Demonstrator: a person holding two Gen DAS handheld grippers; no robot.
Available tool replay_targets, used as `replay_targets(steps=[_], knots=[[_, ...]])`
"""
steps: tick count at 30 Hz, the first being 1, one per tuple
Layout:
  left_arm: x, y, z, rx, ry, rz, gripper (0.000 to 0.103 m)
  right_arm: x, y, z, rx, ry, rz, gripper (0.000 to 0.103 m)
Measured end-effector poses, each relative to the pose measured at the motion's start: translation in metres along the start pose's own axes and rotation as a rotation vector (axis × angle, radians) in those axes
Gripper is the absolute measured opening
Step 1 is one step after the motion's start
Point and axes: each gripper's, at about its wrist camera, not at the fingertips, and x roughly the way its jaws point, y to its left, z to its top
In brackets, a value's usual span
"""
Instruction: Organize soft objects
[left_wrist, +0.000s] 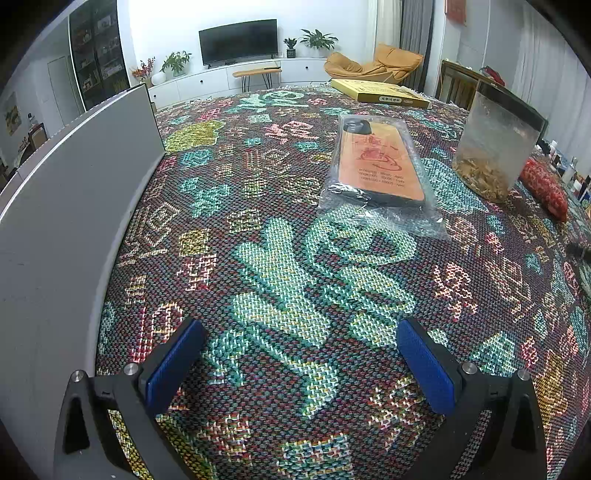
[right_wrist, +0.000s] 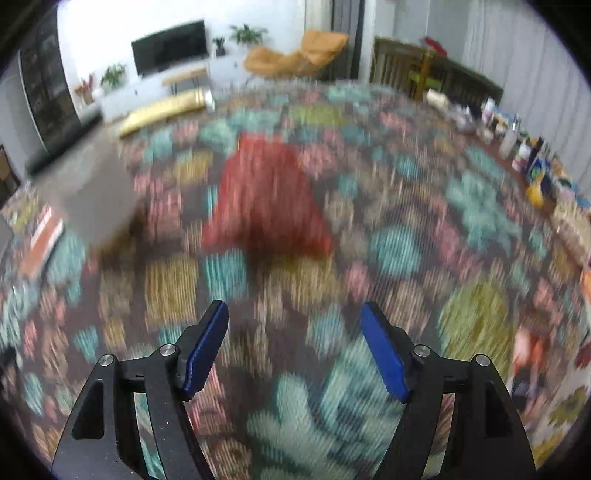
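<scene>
A red soft pouch lies on the patterned woven cloth ahead of my right gripper, which is open and empty; this view is motion-blurred. The pouch also shows at the right edge of the left wrist view. An orange item in a clear plastic bag lies on the cloth ahead of my left gripper, which is open and empty, low over the cloth.
A grey upright panel stands along the left. A clear container with tan pieces stands beside the pouch. A yellow flat box lies at the far edge. Bottles and small items line the right side.
</scene>
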Motion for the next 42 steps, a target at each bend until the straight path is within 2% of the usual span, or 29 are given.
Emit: replay_targets(steps=[1,3,5,7,42], knots=[[0.0,0.0,0.0,0.0,0.0,0.0,0.103,-0.007,-0.001,-0.004,-0.006,-0.033,-0.009,0.077],[0.0,0.0,0.0,0.0,0.0,0.0,0.103,-0.005,0.001,-0.004,-0.02,-0.033,-0.02,0.08],[0.0,0.0,0.0,0.0,0.0,0.0,0.103,-0.002,0.0,-0.003,-0.029,-0.051,-0.019,0.087],[0.0,0.0,0.0,0.0,0.0,0.0,0.103,0.0,-0.007,-0.003,0.0,-0.046,0.007,0.089],[0.001,0.0,0.0,0.004,0.003,-0.003,0.103,0.003,-0.004,-0.005,-0.008,-0.056,-0.007,0.089]])
